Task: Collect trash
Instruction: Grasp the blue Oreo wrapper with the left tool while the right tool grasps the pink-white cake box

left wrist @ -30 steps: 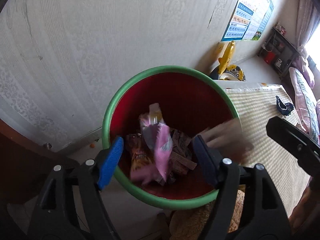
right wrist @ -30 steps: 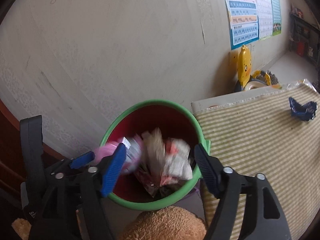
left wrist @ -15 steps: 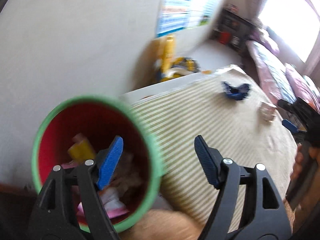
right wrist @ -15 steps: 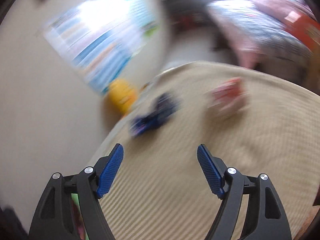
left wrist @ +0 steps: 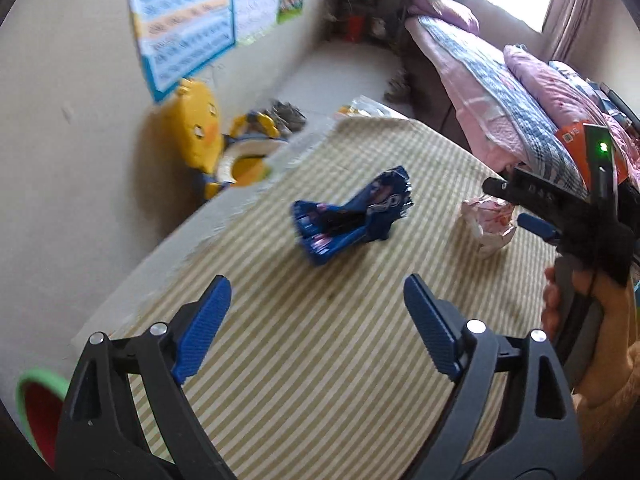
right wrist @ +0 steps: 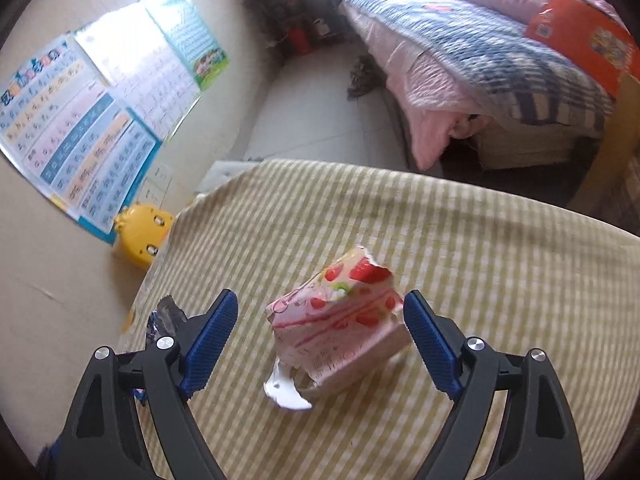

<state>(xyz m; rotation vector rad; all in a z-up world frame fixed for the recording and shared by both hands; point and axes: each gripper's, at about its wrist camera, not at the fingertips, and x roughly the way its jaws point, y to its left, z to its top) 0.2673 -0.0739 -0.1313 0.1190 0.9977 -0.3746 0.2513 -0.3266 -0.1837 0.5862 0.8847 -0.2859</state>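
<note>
Crumpled glossy blue wrapper (left wrist: pixel 352 216), crinkled pink strawberry packet (right wrist: pixel 340 320), striped woven cloth (right wrist: pixel 480 260)

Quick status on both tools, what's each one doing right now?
Left tool: jaws opening, empty; blue wrapper ahead, untouched.
Right tool: jaws closing around strawberry wrapper, pads not yet on it.

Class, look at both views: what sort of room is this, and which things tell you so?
Most likely a bedroom in a home: a bed piled with quilts, learning posters on the wall, and a yellow duck toy on the floor.
</note>
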